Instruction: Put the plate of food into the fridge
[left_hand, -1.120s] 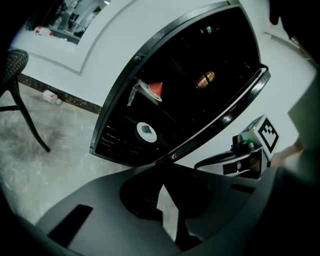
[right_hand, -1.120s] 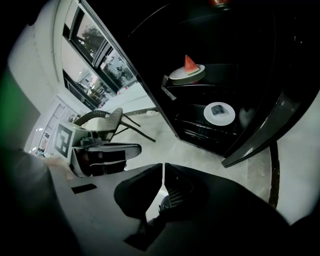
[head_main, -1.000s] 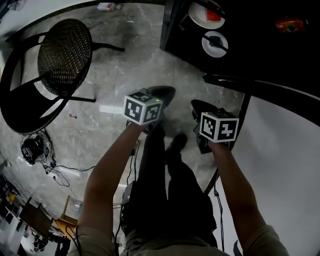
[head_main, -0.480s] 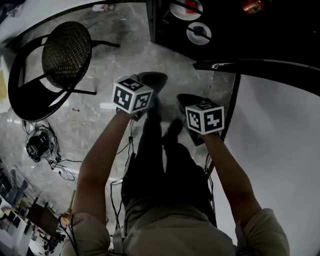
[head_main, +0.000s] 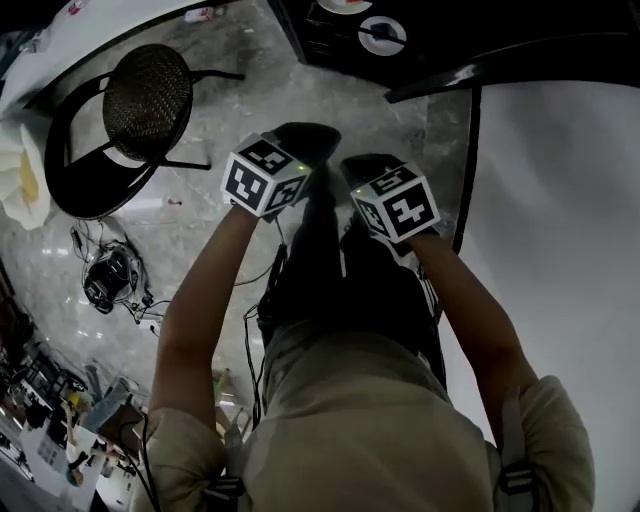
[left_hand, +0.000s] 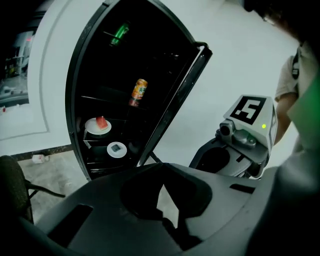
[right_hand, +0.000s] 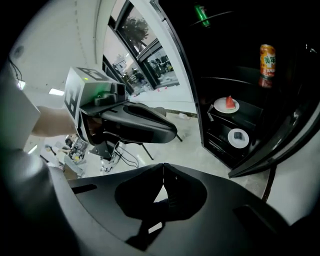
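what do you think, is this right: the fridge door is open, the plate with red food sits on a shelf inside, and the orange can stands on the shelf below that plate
Not quite. The orange can stands on the shelf above the plate with red food, not below it, as the left gripper view shows. The fridge door is open, and that plate does sit on a shelf inside.

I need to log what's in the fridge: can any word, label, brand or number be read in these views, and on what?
No text reads clearly.
Orange can: print down its side, too small to read.
Green container: blurred, unreadable.
Marker cubes: black-and-white square patterns only, no words.
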